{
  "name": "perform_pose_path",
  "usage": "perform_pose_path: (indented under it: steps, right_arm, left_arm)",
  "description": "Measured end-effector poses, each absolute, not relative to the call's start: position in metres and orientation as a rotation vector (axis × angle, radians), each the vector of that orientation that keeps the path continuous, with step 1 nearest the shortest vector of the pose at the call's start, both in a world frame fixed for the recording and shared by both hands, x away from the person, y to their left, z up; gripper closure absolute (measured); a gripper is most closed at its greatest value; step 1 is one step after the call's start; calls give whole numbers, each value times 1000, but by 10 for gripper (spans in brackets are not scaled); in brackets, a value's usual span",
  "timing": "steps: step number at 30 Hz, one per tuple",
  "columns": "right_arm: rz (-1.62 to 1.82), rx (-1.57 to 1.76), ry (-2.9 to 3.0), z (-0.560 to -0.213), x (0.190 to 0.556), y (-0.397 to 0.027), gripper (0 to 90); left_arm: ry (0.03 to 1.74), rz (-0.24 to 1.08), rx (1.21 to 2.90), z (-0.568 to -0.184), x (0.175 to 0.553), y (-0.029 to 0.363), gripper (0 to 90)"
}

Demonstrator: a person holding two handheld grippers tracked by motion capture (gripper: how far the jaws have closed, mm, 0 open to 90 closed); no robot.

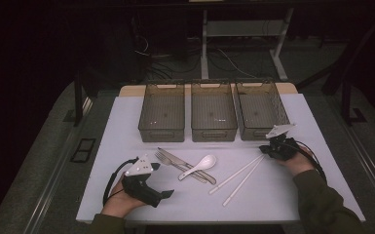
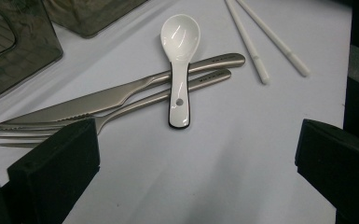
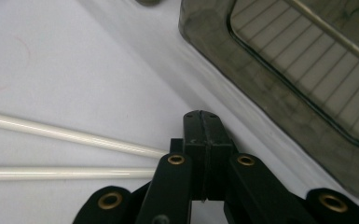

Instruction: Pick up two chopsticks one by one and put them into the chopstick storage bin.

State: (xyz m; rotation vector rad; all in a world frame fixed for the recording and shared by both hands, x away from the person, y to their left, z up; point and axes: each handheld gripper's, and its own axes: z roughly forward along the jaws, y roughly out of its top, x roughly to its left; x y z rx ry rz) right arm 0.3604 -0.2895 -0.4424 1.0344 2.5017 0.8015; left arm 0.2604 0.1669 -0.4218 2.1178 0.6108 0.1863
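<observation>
Right hand-held gripper (image 3: 201,140), jaws pressed together, sits at the chopsticks' (image 1: 237,173) two o'clock ends (apparently gripping neither); left hand-held gripper (image 1: 153,184) spread. A nudge could scatter them.

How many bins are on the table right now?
3, in a row along the far edge: left bin, middle bin, right bin. All look empty; nothing appears hidden behind them.
</observation>
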Motion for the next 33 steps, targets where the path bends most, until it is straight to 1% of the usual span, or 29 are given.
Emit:
perform_pose_path:
  steps: [8,9,12,16,17,18,23,29,33]
  right_arm:
    - [841,1038,2499,-440,357,-295,898]
    - [878,1031,2498,-437,355,-294,862]
    - [947,996,2536,-430,347,-290,802]
    - [1018,891,2599,-426,332,-279,683]
    - [1039,869,2618,-425,329,-277,664]
    - [1039,869,2618,-425,329,-277,664]
    - [1120,713,2706,-425,307,-256,572]
    - [1168,538,2775,-425,294,-229,551]
    - [1112,441,2811,-432,293,-213,552]
  left_arm:
    - [606,186,2121,-422,260,167,0]
    - [606,186,2121,-422,261,167,0]
    - [607,184,2121,-422,261,167,0]
    - [607,184,2119,-422,261,167,0]
    - [604,184,2121,-422,261,167,0]
    - [604,184,2121,-422,261,167,0]
    - [602,181,2125,-422,261,166,0]
    - [602,181,2126,-423,261,166,0]
    - [601,181,2127,-422,260,165,0]
